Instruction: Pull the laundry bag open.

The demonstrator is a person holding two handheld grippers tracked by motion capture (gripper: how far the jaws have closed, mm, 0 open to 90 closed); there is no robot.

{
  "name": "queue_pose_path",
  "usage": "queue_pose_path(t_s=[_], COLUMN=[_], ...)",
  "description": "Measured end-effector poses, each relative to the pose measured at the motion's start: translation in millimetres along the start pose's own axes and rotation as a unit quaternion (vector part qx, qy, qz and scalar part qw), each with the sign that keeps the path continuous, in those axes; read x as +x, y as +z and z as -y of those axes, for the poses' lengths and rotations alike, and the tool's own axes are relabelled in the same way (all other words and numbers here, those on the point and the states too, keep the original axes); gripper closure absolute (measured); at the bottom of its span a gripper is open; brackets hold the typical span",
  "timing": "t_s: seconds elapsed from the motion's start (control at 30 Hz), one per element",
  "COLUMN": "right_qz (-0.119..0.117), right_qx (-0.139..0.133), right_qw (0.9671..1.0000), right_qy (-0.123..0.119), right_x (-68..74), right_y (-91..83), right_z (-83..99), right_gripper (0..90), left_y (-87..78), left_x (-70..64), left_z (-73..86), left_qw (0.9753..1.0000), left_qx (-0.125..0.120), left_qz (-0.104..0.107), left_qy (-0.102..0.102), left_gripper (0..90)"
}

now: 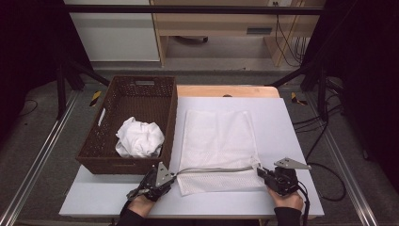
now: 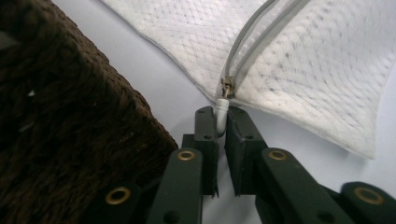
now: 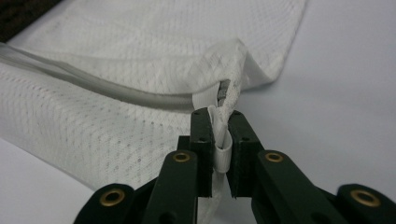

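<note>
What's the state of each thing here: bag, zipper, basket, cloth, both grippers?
Mesh bag: flat on the table, beside the basket.
Zipper: open along the near end, slider at the left.
Zipper pull: clamped in left gripper.
End tab: clamped in right gripper.
Wicker basket: upright, holding the cloth.
White cloth: crumpled.

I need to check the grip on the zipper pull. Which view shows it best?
The left gripper view: the white zipper pull sits close up, pinched between the left tongs, below its metal slider. The high view gives just the zipper line across the mesh bag. The right gripper view shows the bag's opposite end.
</note>
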State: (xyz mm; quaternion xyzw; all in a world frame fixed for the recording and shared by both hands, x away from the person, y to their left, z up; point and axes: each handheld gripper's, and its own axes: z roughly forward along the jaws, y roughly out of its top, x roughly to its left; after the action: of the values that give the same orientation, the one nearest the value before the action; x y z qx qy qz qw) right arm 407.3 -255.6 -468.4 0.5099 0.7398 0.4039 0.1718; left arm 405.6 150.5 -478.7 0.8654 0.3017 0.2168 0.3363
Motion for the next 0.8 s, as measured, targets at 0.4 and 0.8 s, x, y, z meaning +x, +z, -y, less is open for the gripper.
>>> queue_pose_path(t_s=[0.4,0.8], right_qz=[0.035,0.024], right_qx=[0.024,0.030], right_qw=[0.9990,0.9984], right_qy=[-0.015,-0.041], right_x=[-0.8,2.9], right_y=[6.8,0.9], right_z=[9.3,14.0], right_gripper=[56.6,64.7], left_y=[-16.2,-4.0], left_x=[-11.1,-40.4], left_z=[1.3,3.0], left_qw=[0.9949,0.9947], left_qx=[-0.050,-0.020], left_qz=[0.023,0.035], left_qy=[-0.085,-0.094], left_gripper=[55.3,57.8])
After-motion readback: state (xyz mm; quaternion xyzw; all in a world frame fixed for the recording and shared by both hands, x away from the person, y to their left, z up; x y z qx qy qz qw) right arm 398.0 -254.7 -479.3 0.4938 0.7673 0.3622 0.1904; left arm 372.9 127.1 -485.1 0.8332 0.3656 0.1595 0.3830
